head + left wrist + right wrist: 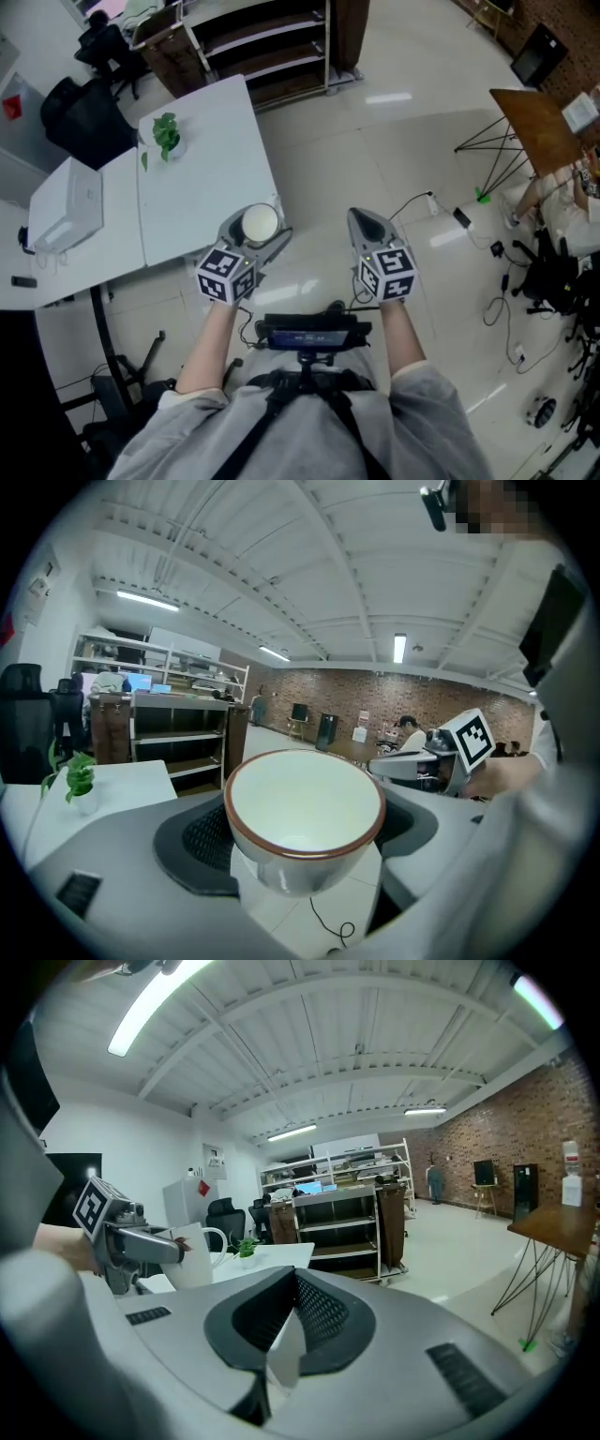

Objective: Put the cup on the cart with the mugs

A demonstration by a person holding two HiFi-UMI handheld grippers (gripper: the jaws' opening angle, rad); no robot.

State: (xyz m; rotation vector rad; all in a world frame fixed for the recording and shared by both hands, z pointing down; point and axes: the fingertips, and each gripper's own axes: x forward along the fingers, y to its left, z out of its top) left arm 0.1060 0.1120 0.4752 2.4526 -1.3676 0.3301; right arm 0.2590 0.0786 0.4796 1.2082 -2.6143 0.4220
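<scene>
"Left gripper view: any brand or lettering on the cup [305, 808]?"
"None legible. It is white with a brown rim, mouth up, clamped between the wide-set jaws of the left gripper [253, 234]."
"Does the right gripper view add anything?"
"Yes: the cup's handle [217, 1239] and a small red mark on its side, too small to read. The right gripper [279, 1340] is closed, pads together, nothing between. The only other print is the black squares on the marker cubes [228, 275]."
</scene>
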